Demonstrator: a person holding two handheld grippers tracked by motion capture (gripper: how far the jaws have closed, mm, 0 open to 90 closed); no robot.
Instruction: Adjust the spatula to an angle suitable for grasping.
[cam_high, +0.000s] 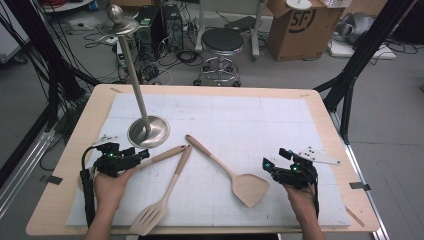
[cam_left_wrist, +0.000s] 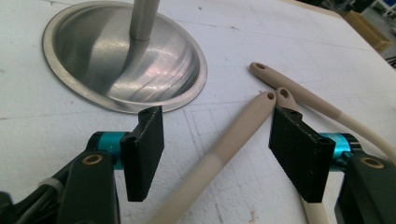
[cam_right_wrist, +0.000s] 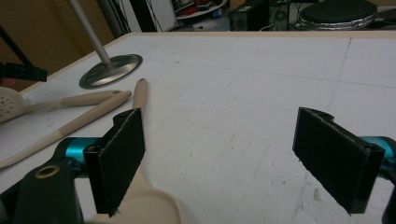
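Left hand-held gripper (cam_high: 142, 156), jaws wide apart, straddles the handle of a spoon (cam_left_wrist: 224, 154) lying on the white worktop (cam_high: 260, 125), just beside the steel stand (cam_high: 148, 131). A slotted turner (cam_high: 165, 195) crosses beside it. Right hand-held gripper (cam_high: 267, 166), jaws also wide and holding nothing, sits just beside the blade of a spatula (cam_high: 248, 189).

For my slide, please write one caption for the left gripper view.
Open left gripper straddling a beige utensil handle beside the steel stand base.
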